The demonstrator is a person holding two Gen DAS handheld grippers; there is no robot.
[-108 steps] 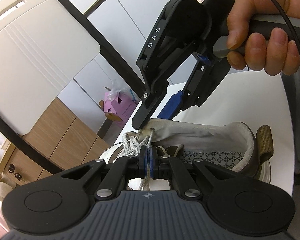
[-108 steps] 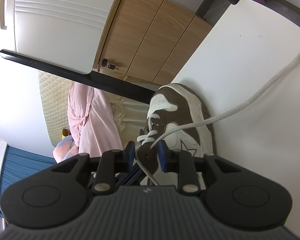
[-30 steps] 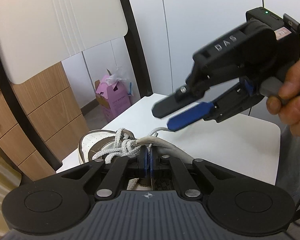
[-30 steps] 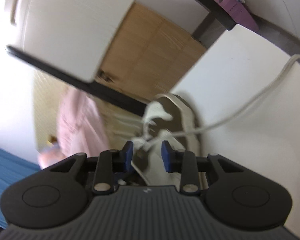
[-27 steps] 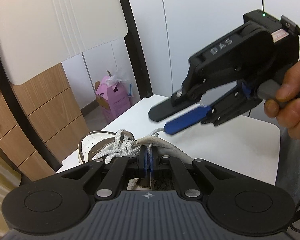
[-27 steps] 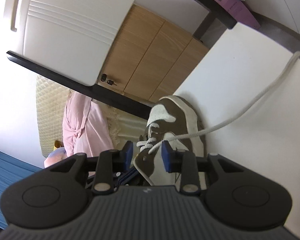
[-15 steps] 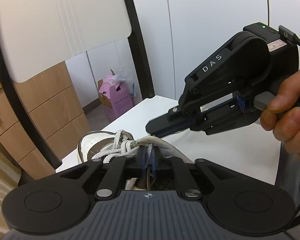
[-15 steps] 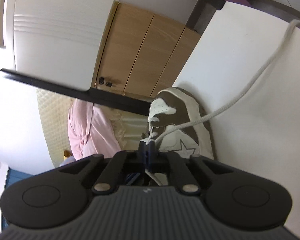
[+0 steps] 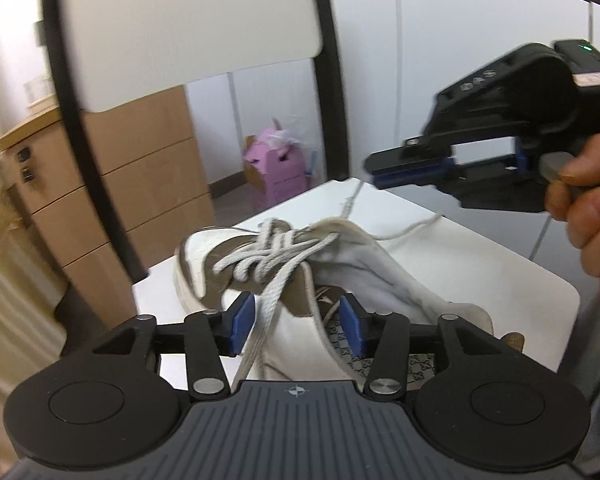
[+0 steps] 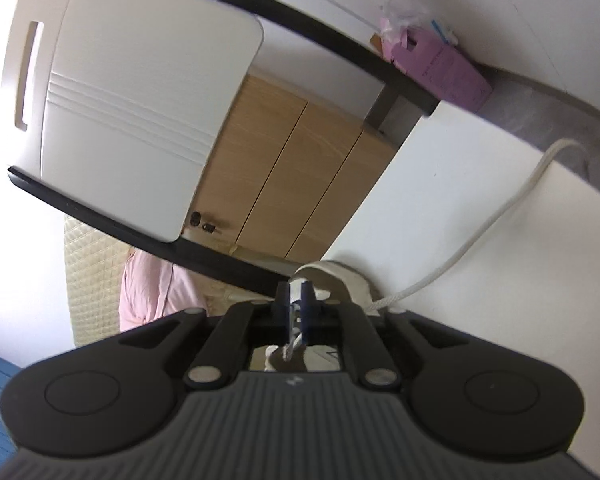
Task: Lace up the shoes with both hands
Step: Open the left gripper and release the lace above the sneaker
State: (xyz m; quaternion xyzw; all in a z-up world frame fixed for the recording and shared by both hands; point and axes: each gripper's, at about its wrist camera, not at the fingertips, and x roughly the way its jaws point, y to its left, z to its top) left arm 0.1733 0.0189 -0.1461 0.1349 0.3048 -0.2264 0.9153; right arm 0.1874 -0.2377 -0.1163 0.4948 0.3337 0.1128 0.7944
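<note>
left tongs (image 9: 296, 326) just opened round slack lace (image 9: 260, 320); right tongs (image 10: 298, 300) pinch lace (pink box (image 9: 274, 170) holds tissue).

Shoe (image 9: 340, 264) on the surface (image 9: 480, 264), toe toward the far-left corner, heel nearest the left-wrist camera. Left tongs (image 9: 296, 326) just over the heel end, one pad each side of a loose lace end (image 9: 268, 304) running down between them. Right tongs (image 9: 404, 168) above and behind the shoe, to the right, with a lace strand (image 9: 350, 208) dropping from their tip to the eyelets. Another lace length (image 10: 500, 216) across the surface away from the shoe, out to the far edge. Wooden cabinet (image 9: 140, 184) on the floor left of the surface; box (image 9: 276, 168) on the floor behind it; chair back (image 9: 188, 20) above, between cabinet and surface
</note>
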